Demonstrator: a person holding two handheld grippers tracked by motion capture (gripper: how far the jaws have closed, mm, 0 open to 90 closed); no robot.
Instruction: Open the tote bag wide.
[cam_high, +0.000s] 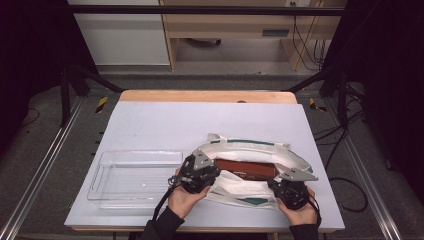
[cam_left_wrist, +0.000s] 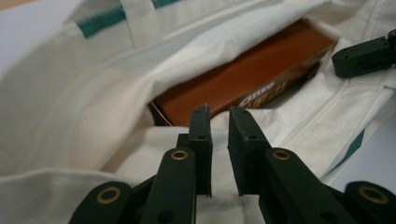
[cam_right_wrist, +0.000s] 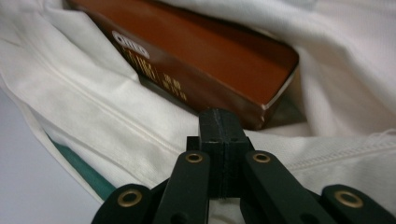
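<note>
A white cloth tote bag (cam_high: 235, 189) with green stripes lies flat on the table, mouth gaping. Inside it lies a brown box (cam_high: 247, 169) with white lettering, also seen as the brown box (cam_left_wrist: 243, 79) and brown box (cam_right_wrist: 201, 51). My left gripper (cam_high: 214, 175) is at the bag's left side; in the left gripper view its jaws (cam_left_wrist: 218, 114) stand a narrow gap apart over the near cloth edge, with nothing pinched. My right gripper (cam_high: 276, 183) is at the bag's right near corner; its jaws (cam_right_wrist: 219, 116) are pressed together just above the hem (cam_right_wrist: 327, 156), pointing at the box's end.
A clear plastic bin (cam_high: 102, 170) stands left of the bag, close to my left hand. The pale grey table top (cam_high: 165, 125) stretches behind the bag. One finger of the right gripper (cam_left_wrist: 364, 56) shows at the far right of the left gripper view.
</note>
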